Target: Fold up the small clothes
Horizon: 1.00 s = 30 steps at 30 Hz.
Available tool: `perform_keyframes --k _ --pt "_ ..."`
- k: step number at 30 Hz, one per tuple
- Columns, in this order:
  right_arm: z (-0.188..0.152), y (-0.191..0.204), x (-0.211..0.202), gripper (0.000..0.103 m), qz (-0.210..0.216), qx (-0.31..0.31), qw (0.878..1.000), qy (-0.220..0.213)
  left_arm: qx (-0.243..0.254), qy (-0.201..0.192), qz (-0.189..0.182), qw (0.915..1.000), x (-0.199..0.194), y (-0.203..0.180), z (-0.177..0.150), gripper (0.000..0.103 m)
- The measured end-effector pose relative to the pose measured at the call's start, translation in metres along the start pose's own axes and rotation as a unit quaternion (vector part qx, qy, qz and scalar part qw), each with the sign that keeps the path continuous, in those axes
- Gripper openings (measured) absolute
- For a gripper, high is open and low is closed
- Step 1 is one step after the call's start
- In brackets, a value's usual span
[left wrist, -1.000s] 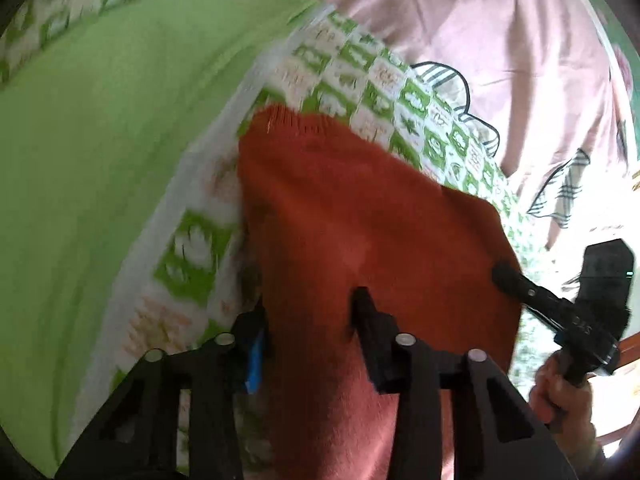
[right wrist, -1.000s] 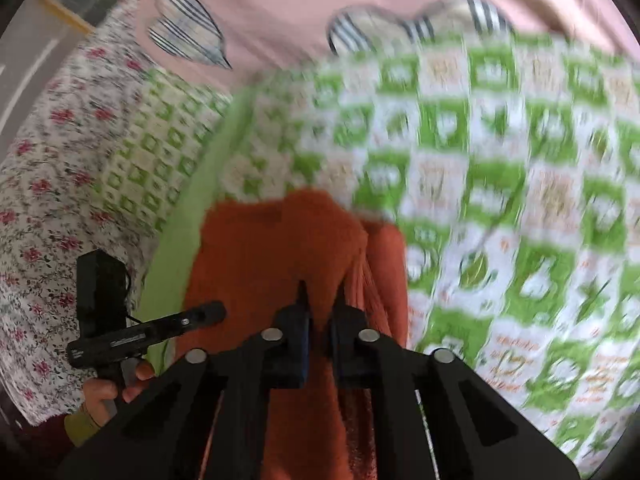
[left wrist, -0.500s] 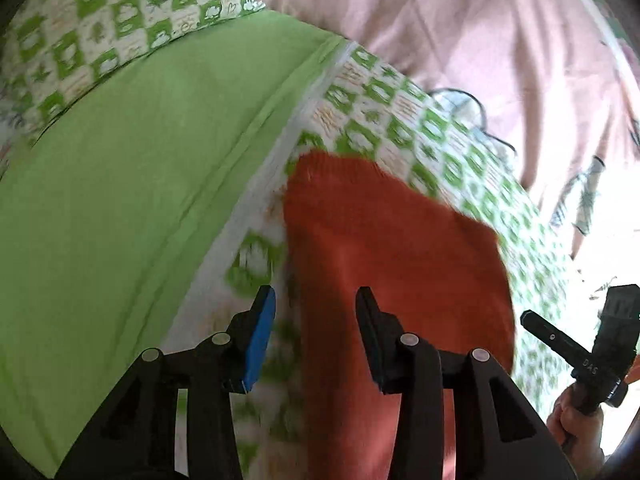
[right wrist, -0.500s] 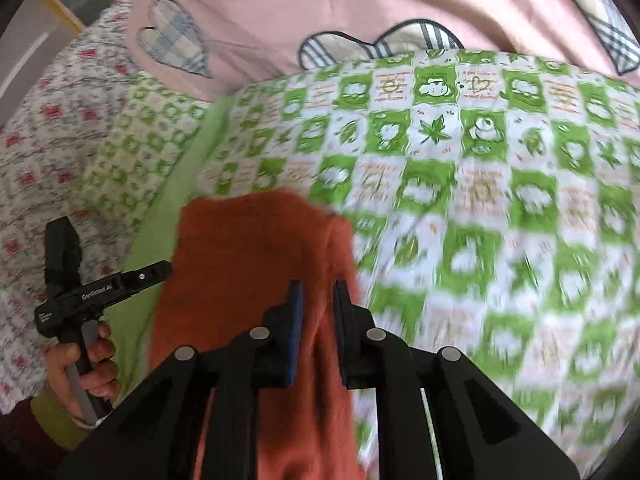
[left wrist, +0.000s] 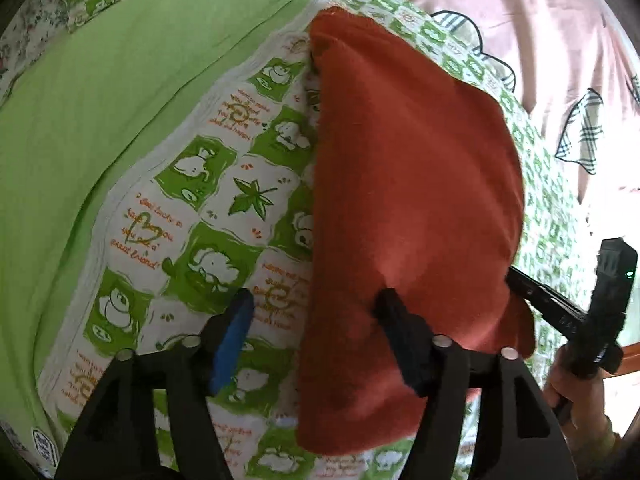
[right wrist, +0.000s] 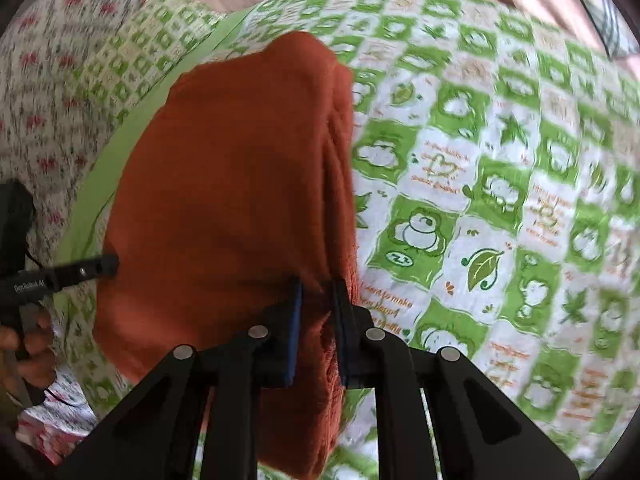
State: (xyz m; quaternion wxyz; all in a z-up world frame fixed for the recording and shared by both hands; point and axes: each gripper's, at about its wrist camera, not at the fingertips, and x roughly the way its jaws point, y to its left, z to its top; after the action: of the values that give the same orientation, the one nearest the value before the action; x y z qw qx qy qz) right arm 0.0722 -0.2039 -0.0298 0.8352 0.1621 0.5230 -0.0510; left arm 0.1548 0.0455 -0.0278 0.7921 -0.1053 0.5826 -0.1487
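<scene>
I see the green checked quilt (left wrist: 224, 168) spread widest, and on it the folded rust-orange knit garment (left wrist: 408, 184) running from twelve to six o'clock. My right gripper (right wrist: 318, 292) pinches its right-hand edge (layered folds); my left gripper (left wrist: 316, 312) stands spread, astride its left edge.

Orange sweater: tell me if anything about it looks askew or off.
The orange sweater lies at a slant on the checked blanket, and its edge layers bunch unevenly where the right gripper pinches them. The left gripper is open, one finger under the cloth. No tear or stain shows.
</scene>
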Motion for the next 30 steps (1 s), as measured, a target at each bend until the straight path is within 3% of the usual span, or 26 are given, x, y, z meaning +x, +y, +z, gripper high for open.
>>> perform_keyframes --k 2,4,7,11,13,16,18,21,30 --pt "0.001 0.010 -0.001 0.015 -0.024 -0.025 0.999 -0.001 0.000 -0.003 0.004 1.0000 -0.002 -0.002 -0.001 0.068" --pt "0.001 0.009 -0.006 0.015 -0.016 -0.013 1.000 -0.003 -0.005 -0.005 0.004 1.0000 -0.010 -0.001 -0.002 0.065" --pt "-0.003 0.011 -0.031 0.015 -0.010 0.004 1.000 -0.021 0.003 -0.013 0.003 0.9999 -0.033 0.001 -0.016 0.046" --pt "-0.021 0.029 -0.060 0.016 0.045 -0.018 0.998 -0.032 0.034 -0.023 -0.060 0.9973 -0.059 -0.004 -0.043 0.040" --pt "-0.034 0.045 -0.057 0.019 0.070 -0.045 0.996 -0.014 0.056 -0.017 -0.068 0.9959 -0.056 -0.012 -0.056 0.040" --pt "-0.050 0.047 -0.036 0.019 0.052 -0.057 0.997 0.014 0.073 0.004 -0.050 0.9961 -0.034 -0.014 -0.066 0.040" --pt "-0.061 0.030 -0.012 0.016 0.024 -0.039 0.998 0.043 0.071 0.020 -0.022 0.9970 -0.016 -0.009 -0.067 0.030" --pt "-0.066 0.009 -0.007 0.003 0.051 0.000 0.998 0.021 0.066 0.015 -0.031 0.9972 -0.015 -0.003 -0.066 0.030" --pt "-0.075 0.007 -0.015 0.003 0.045 -0.005 0.999 0.019 0.074 0.013 0.001 0.9971 -0.017 -0.020 -0.078 0.035"
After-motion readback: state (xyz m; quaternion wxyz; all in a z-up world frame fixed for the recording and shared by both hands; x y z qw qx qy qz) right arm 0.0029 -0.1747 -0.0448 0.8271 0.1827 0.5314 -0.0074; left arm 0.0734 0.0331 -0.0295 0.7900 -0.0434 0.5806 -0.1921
